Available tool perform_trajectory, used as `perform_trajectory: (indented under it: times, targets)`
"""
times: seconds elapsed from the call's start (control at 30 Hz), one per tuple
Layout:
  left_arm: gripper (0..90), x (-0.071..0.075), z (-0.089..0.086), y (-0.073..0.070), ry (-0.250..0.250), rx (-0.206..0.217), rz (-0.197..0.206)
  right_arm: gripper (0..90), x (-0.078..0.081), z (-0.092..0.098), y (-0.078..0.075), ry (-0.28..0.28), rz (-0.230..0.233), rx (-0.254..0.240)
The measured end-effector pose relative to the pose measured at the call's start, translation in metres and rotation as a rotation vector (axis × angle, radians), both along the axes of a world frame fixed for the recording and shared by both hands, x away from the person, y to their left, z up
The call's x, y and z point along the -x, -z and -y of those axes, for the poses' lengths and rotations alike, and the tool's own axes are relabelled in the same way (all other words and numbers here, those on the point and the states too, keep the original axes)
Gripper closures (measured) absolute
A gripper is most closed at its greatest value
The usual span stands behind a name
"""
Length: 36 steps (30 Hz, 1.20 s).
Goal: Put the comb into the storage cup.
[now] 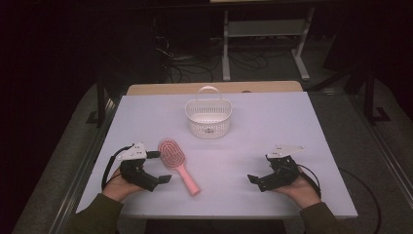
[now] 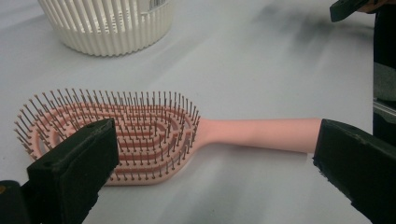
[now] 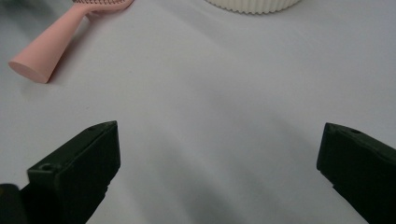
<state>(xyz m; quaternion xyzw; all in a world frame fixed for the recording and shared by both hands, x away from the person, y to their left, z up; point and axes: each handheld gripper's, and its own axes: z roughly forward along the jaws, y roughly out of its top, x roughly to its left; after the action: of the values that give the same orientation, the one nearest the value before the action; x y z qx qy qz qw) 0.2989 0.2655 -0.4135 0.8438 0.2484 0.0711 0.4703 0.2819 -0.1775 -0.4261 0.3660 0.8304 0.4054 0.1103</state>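
The pink plastic paddle hairbrush [image 1: 176, 165] lies bristles-up on the white table [image 1: 253, 122], handle toward the person; the left gripper [image 1: 158, 167], jaws spread and empty, sits just beside it; the right gripper [image 1: 260, 171], likewise spread, rests well apart.

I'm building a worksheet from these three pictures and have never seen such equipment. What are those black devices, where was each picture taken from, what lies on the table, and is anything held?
A person sits at a white table, holding a two-jaw tool in each hand: the left gripper and the right gripper. One camera looks down from above; the other two ride on the grippers and look out between their black jaws. On the table lie a pink hairbrush, bristles up, and beyond it a white slatted basket with a handle. Both grippers are open and hold nothing; the left one sits close beside the brush.
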Motion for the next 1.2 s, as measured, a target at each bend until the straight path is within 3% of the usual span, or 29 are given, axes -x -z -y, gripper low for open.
perform_trajectory:
  times: [0.63,1.2]
  targets:
    - [0.3,-0.007,0.005,-0.008,-0.002,0.02,-0.014,0.0,0.001,0.006,-0.003,0.027,-0.002,-0.046]
    - [0.5,-0.015,0.023,-0.014,0.038,0.041,-0.01,0.0,0.004,0.01,-0.003,0.045,-0.001,-0.06]
